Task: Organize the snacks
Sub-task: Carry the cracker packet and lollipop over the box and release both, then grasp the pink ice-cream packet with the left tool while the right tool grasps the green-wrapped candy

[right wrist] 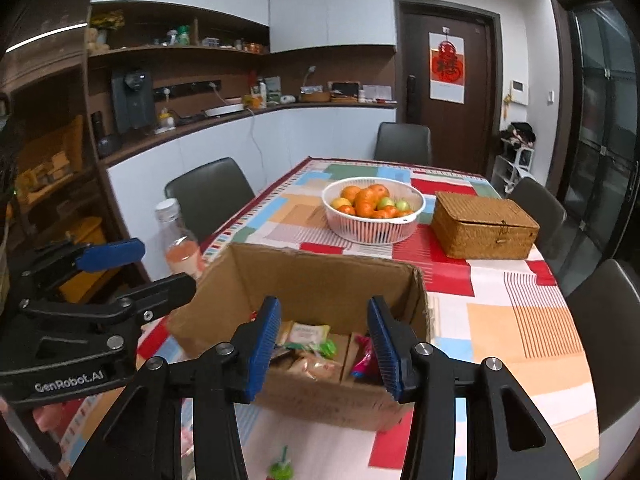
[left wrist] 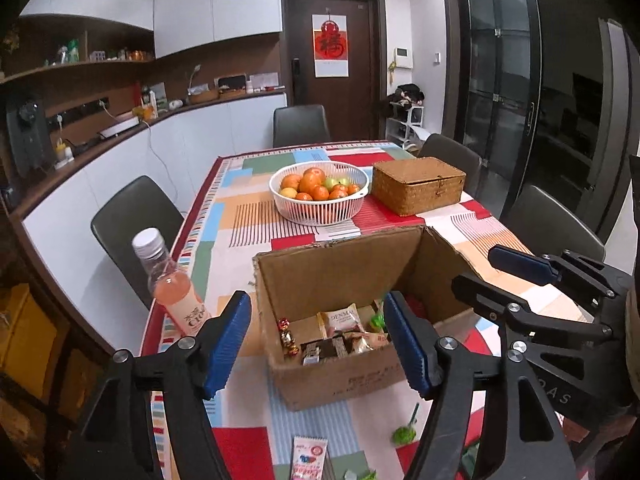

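- The cardboard box (left wrist: 344,320) sits on the near part of the table (left wrist: 248,216), its top open, so loose snacks can be dropped straight in from above.
- Inside it lie several wrapped snacks (left wrist: 340,336) – a pale packet, some dark bars, a green wrapper – so part of the sorting looks done.
- More snacks remain outside: a pink-and-white packet (left wrist: 309,456) and a small green sweet (left wrist: 404,434) lie on the cloth nearer than the box, probably the next things to gather.
- The left gripper (left wrist: 320,344) hovers above the near edge of the box, its blue pads spread wide with nothing between them; it looks ready to reach for another piece.
- The right gripper (right wrist: 324,346) hangs beside it, just to the right, likewise wide open and empty, pointing into the box. In the left wrist view it shows at the right edge (left wrist: 532,280).
- A bottle of pink drink (left wrist: 170,284) stands upright just left of the box near the table's left edge – close enough that a careless sweep of the left gripper could tip it.
- Farther off stand a white basket of fruit (left wrist: 320,192) and, to its right, a closed wicker box (left wrist: 418,184); both are well apart from the work, and seem to play no part in it.
- Both grippers being empty and raised, I judge this a pause between picks – the packets on the near cloth want collecting next.
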Action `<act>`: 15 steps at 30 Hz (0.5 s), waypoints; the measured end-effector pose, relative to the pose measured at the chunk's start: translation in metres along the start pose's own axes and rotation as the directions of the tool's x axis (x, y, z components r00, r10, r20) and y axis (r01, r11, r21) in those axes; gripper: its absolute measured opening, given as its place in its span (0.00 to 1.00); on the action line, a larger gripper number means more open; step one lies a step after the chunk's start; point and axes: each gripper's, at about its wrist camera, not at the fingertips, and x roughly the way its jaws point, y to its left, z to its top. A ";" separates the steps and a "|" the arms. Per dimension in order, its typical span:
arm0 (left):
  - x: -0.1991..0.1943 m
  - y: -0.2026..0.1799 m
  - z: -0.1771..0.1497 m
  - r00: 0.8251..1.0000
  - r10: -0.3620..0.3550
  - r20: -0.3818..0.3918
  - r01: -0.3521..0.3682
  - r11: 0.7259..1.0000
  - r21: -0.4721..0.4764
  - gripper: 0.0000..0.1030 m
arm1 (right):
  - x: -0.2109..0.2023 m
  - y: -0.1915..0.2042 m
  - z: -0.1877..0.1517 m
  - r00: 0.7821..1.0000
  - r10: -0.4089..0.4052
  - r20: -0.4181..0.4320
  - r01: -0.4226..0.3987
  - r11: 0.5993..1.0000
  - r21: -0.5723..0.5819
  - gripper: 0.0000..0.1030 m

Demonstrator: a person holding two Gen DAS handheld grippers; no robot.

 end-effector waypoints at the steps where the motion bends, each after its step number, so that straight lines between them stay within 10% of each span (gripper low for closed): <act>1: -0.004 0.001 -0.002 1.000 0.004 0.001 -0.004 1.000 0.000 0.68 | -0.004 0.002 -0.002 1.000 0.000 0.004 0.000 1.000 -0.002 0.45; 15: -0.047 0.012 -0.065 0.999 0.043 -0.029 -0.043 0.999 0.009 0.69 | -0.029 0.038 -0.045 0.997 0.064 -0.045 -0.066 0.997 -0.037 0.50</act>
